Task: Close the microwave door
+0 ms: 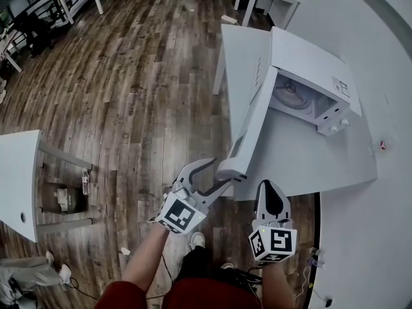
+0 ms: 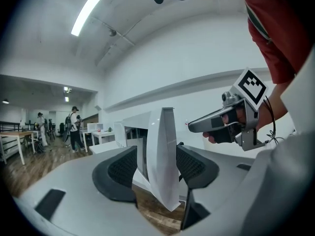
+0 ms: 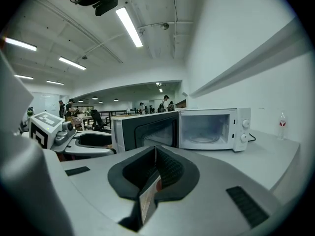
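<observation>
In the head view, the white microwave (image 1: 315,76) stood on a white table (image 1: 302,166) at about 2 o'clock. Its door (image 1: 248,131) was wide open and reached from the oven toward 6 o'clock, out past the table edge and over the wooden floor (image 1: 141,76). The left gripper (image 1: 222,171) was at 6 o'clock with its jaws spread around the free end of the door. The right gripper (image 1: 270,187) was just beside it at 5 o'clock, and its jaws were together.

In the left gripper view, the left gripper (image 2: 160,168) had the thin edge of the door (image 2: 163,146) upright between its two pads. A gap showed on each side, so the pads did not press on it. The right gripper (image 2: 197,126) was at 2 o'clock, in a hand (image 2: 224,134).

In the right gripper view, the right gripper (image 3: 155,168) had its jaws together. A thin pale strip (image 3: 146,200) showed in the seam, and I could not tell what it was. The microwave (image 3: 216,127) was at 1 o'clock with its cavity open, the door (image 3: 147,129) was at 12 o'clock, and the left gripper (image 3: 101,140) was at 9 o'clock.
</observation>
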Motion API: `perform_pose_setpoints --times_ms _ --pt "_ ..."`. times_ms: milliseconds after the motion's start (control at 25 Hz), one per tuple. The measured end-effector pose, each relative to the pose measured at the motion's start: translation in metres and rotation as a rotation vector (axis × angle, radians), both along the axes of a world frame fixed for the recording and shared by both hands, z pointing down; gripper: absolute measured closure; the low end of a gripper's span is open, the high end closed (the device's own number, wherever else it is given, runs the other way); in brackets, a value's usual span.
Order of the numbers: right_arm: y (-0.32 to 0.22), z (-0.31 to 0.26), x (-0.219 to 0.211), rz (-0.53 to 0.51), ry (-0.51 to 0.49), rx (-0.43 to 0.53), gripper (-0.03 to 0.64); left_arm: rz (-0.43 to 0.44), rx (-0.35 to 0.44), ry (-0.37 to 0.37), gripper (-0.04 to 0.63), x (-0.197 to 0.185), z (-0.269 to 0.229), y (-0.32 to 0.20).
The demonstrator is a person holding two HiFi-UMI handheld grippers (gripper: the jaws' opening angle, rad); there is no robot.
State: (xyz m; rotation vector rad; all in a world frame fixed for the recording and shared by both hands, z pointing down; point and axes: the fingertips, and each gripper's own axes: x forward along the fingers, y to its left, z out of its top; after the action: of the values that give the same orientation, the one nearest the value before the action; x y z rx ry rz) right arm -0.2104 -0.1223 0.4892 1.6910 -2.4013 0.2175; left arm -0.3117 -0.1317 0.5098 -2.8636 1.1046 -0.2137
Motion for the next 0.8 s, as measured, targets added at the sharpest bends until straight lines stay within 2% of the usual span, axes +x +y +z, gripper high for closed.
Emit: perform_pose_setpoints --times_ms 160,400,800 --pt "-0.003 0.005 0.004 0.022 0.005 -0.01 0.588 0.046 -0.018 -0.055 0.356 0.007 0.014 -0.002" --pt "-0.004 0.005 0.008 0.031 0.009 -0.01 0.588 0.084 -0.011 -0.063 0.356 0.015 0.016 -0.005" --pt "0.001 0.002 0.01 0.03 0.017 -0.002 0.588 0.099 -0.018 -0.075 0.358 0.023 0.017 -0.006"
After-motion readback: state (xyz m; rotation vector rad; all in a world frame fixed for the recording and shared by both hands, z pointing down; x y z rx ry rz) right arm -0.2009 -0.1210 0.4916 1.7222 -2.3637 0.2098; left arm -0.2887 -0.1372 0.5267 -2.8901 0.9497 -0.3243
